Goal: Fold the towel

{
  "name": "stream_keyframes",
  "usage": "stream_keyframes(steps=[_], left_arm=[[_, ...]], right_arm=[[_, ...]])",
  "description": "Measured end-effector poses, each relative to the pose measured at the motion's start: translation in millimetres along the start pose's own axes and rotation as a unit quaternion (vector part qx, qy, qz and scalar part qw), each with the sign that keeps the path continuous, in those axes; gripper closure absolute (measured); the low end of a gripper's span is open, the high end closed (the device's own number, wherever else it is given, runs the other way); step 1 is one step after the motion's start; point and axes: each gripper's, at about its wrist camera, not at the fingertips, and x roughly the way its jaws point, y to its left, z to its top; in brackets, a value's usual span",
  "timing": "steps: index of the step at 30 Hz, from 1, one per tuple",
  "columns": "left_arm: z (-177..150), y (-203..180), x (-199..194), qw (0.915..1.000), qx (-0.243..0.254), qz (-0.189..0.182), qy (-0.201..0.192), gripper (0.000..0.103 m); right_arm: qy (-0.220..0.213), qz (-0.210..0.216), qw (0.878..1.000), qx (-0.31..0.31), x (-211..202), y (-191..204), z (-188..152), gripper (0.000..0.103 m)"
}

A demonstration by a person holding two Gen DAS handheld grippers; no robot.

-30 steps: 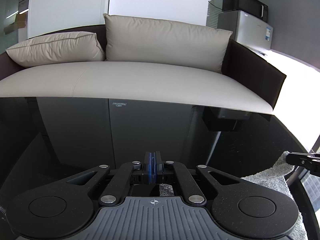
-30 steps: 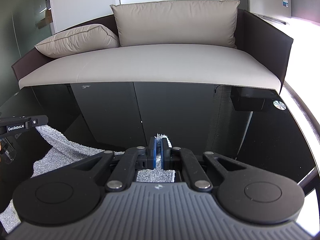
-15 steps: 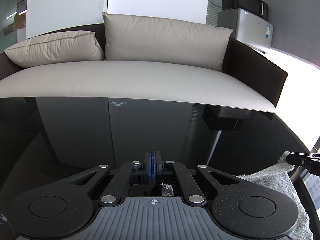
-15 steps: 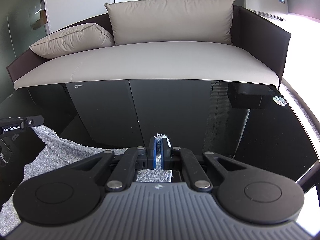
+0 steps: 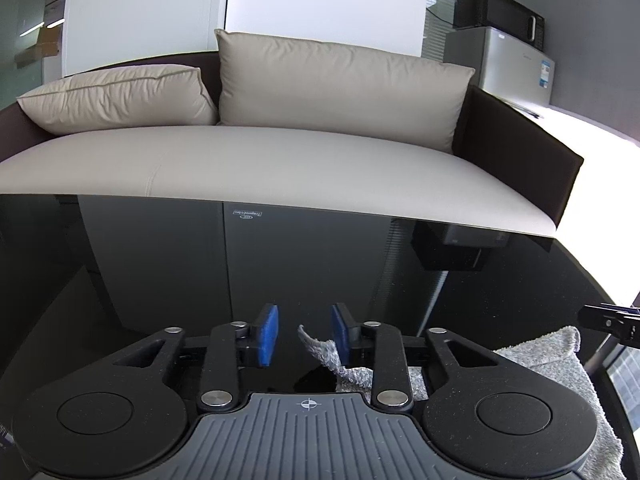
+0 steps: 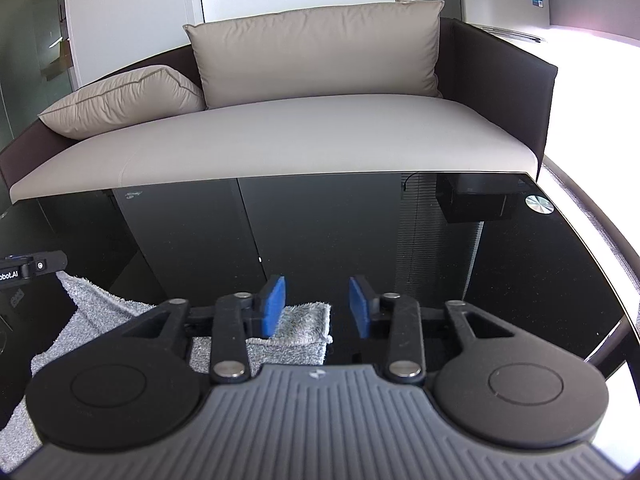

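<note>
- The left gripper (image 5: 305, 330) has its jaws opening; a curled corner of the grey towel (image 5: 320, 350) stands between the blue pads (image 5: 267, 334), nearer the right-hand pad and no longer pinched.
- The right gripper (image 6: 317, 306) is likewise opening; the towel (image 6: 296, 330) lies under it as a doubled corner, against the left-hand pad (image 6: 274, 306), gripped by neither.
- To release cleanly, I judge each tool should finish spreading before it lifts, then rise straight off, so no loop of terry catches a pad and drags the fold apart.
- The corner at the left tool curls upward; it may want a light press flat once the jaws are clear.
- Beyond the fingertips the black glass table (image 6: 500, 280) is bare and glossy, so the cloth could slide if nudged.
- In the right wrist view the towel runs away leftward toward the other tool's tip.
- Past the table's far edge sits a beige sofa (image 5: 280, 172), not involved.
</note>
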Motion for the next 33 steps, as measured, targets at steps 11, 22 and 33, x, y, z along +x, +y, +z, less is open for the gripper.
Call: stream_keyframes(steps=[11,22,33], left_arm=[[-13,-5,-19,0.9995,0.025,-0.001,0.018,0.065],[-35,-19,-25,0.9977,0.062,0.011,0.028,0.066],[-38,-12,-10,0.9972,0.061,0.009,0.043,0.066]], right_arm=[[0.014,0.001,1.000,-0.027,-19,6,-7,0.059],[0.042,-0.015,0.997,-0.064,-9,12,-21,0.059],[0.055,-0.036,0.995,-0.079,27,16,-18,0.059]])
